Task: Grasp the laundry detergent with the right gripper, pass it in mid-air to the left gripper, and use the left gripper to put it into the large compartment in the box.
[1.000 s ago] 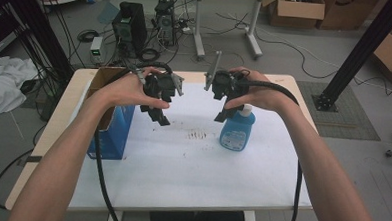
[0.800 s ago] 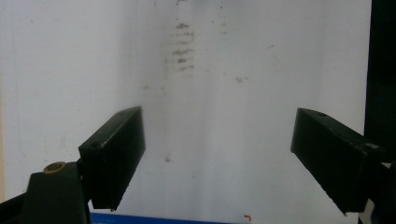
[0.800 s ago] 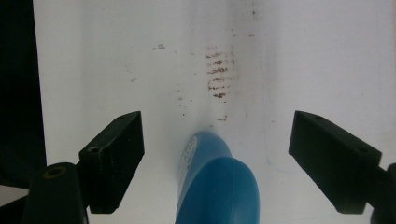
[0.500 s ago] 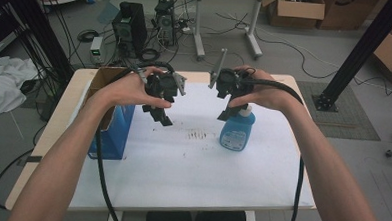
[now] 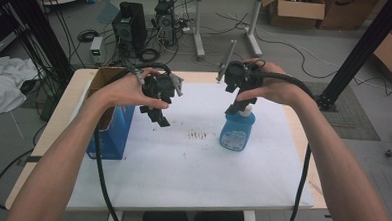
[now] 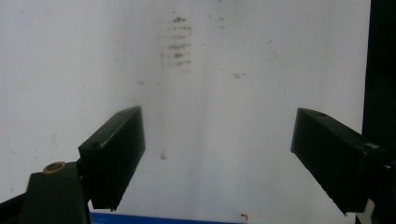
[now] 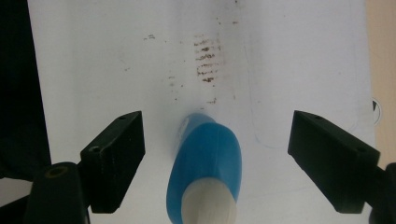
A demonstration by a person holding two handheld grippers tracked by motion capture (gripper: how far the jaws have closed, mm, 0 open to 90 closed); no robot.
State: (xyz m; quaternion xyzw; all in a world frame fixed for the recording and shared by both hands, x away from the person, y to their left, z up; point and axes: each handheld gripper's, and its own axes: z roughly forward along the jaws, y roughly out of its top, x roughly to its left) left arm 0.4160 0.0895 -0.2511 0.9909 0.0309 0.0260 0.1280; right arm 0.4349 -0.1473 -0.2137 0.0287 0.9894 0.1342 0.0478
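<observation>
Tongs first, left to right: left tongs (image 5: 156, 116) hang over the white counter (image 5: 181, 165) just right of the blue cardboard box (image 5: 110, 132), jaws wide apart with nothing between them; same spot as a second ago, so this hand is idle. In the left gripper view only bare counter and the brown smear (image 6: 177, 44) lie ahead of the jaws.

Right tongs (image 5: 237, 108) also stand spread, gripping nothing. They have lifted and drifted right and a bit farther back over the last second, now just above the white cap of the blue bottle (image 5: 237, 132). The bottle sits unmoved on the counter. In the right gripper view the blue bottle (image 7: 208, 163) lies between the open jaws, pads clear of it on both sides.

Meaning, as a guess: either the bottle was just released and set down, or the hand is lining up for a top grasp; no grip at this moment.

Bottle stands upright right of centre, just right of the brown smear (image 5: 198, 135). Long axis vertical, cap end pointing up toward the right tongs, base flat on the counter.
</observation>
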